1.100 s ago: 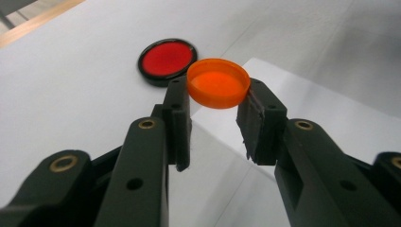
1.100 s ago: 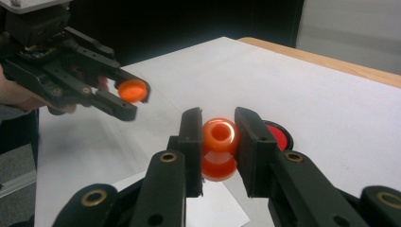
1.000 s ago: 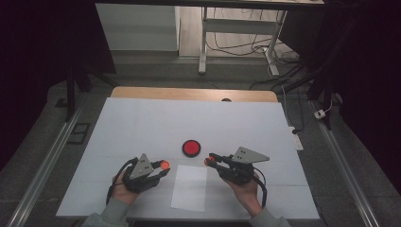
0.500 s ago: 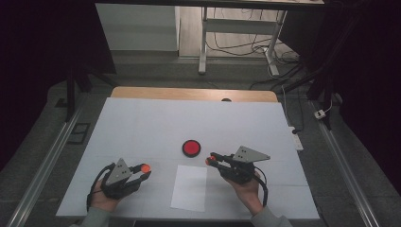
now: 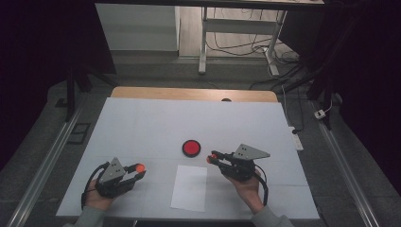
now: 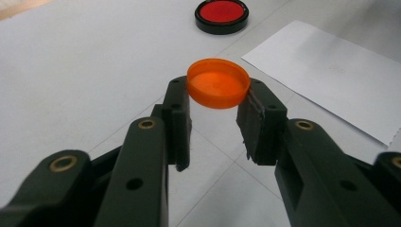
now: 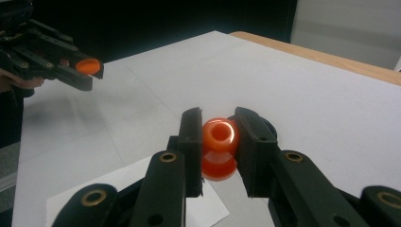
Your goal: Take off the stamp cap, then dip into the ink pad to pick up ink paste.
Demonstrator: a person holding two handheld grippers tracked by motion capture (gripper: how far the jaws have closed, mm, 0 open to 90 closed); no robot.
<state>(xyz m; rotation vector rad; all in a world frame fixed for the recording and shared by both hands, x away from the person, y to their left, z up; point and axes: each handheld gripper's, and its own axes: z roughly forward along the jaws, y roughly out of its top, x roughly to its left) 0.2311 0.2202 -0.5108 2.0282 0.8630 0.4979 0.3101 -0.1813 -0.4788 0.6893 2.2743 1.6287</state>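
The left gripper (image 6: 215, 113) has its jaws clenched on the rim of a round orange plastic cap (image 6: 218, 83), holding it flat above the white table (image 5: 142, 127), near the front left corner. The right gripper (image 7: 218, 142) grasps a small orange plastic bottle (image 7: 219, 146) by its neck, mouth open toward the camera, near the front edge. Probably the cap is kept away so the open bottle stays free. Between them lie a white paper sheet (image 5: 190, 187) and a round red pad in a black rim (image 5: 191, 147).
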